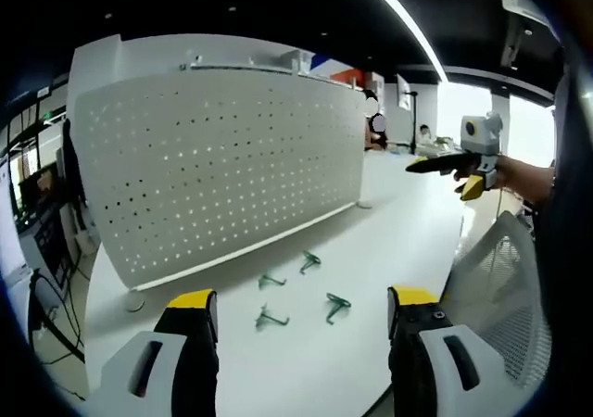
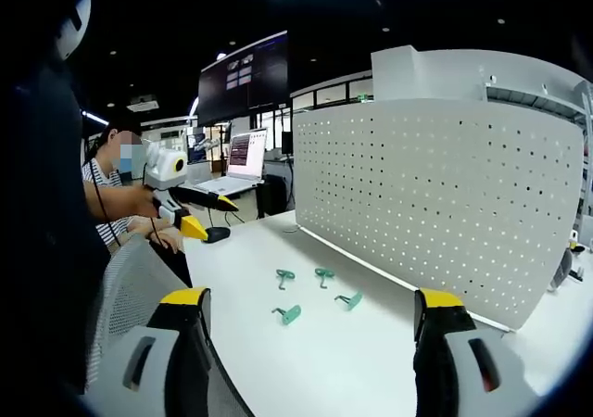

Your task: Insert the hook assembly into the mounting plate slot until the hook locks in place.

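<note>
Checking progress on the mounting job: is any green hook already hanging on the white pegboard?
No: in the left gripper view the green hooks all lie on the table, apart from the pegboard.

Both views are evenly bright at centre, the white table (image 1: 389,241) reflecting overhead light with hardly any shadow under the small green hooks (image 1: 336,306). A ceiling light strip (image 1: 408,18) glows at top of the left gripper view, and a window (image 1: 533,130) at upper right is blown out. Fisheye bending curves the perforated panel (image 2: 435,195) (strongest toward the edges), and detail softens there
</note>
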{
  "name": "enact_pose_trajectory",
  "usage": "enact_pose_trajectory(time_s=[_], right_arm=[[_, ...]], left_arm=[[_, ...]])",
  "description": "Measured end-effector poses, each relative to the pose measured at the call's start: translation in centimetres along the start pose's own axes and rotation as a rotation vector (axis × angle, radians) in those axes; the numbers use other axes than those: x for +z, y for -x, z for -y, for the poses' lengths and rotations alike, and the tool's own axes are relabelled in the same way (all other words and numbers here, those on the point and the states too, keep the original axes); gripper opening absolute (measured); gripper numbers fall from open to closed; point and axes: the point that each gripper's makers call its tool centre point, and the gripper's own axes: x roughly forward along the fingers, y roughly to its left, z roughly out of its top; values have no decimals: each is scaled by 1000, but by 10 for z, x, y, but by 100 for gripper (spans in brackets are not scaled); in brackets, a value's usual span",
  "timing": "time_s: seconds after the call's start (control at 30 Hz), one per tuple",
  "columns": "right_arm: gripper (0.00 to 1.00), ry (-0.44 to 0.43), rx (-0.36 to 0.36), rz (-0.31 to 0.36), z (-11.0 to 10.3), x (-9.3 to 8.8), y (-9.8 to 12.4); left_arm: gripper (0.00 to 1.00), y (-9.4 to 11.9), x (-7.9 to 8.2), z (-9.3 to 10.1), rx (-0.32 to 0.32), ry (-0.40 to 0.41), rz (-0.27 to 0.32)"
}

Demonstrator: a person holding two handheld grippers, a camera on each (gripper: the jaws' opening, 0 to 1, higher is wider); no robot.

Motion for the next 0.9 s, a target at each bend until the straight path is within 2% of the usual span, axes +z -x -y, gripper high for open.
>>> enact_pose_trajectory(time_s=[0.27, 0.6, 0.7, 0.9], right_arm=[[87, -14, 3, -6, -2, -3, -1], [87, -16, 0, -13, -2, -4, -2], [87, -17, 2, -18, -3, -5, -3], [87, -15, 3, -26, -2, -6, -4]], left_arm=[[58, -17, -5, -13, 8, -21, -26], [38, -46, -25, -33, -3, -50, -93], [37, -54, -29, -37, -11, -38, -104], [33, -72, -45, -43, -22, -63, -156]])
